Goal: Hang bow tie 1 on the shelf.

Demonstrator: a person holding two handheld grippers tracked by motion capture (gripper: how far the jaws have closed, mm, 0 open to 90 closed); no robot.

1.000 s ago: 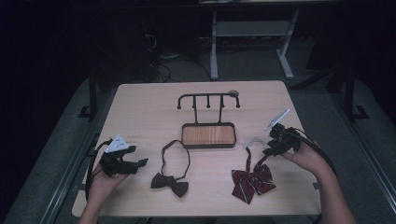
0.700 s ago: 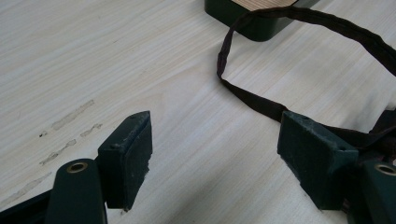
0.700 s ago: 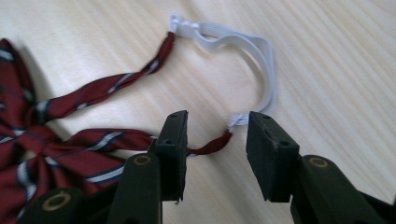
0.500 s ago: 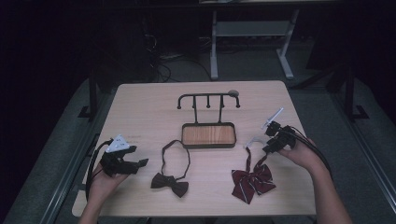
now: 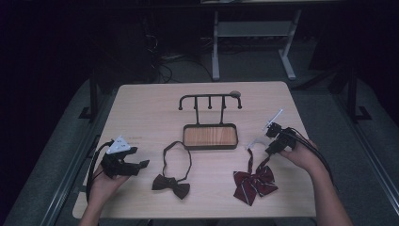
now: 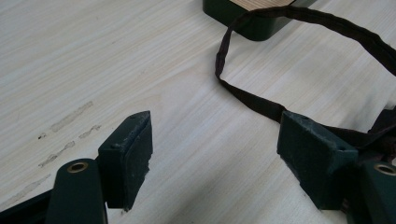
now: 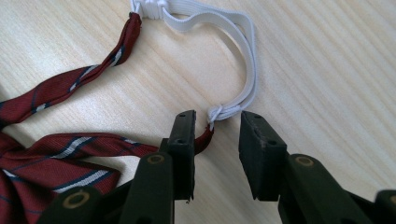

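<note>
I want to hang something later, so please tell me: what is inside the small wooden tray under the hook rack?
The tray under the hook rack shows only its bare wood bottom; nothing lies inside. Both bow ties lie outside it on the table.

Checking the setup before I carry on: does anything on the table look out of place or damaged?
Nothing looks damaged. Both bow ties, brown and red striped, lie flat on the table while the hook stand holds nothing.

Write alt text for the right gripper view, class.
The right hand-held gripper straddles the red striped bow tie's strap where it joins the white elastic loop; its jaws, just closing, do not press it yet. All lies on a pale wooden table.
</note>
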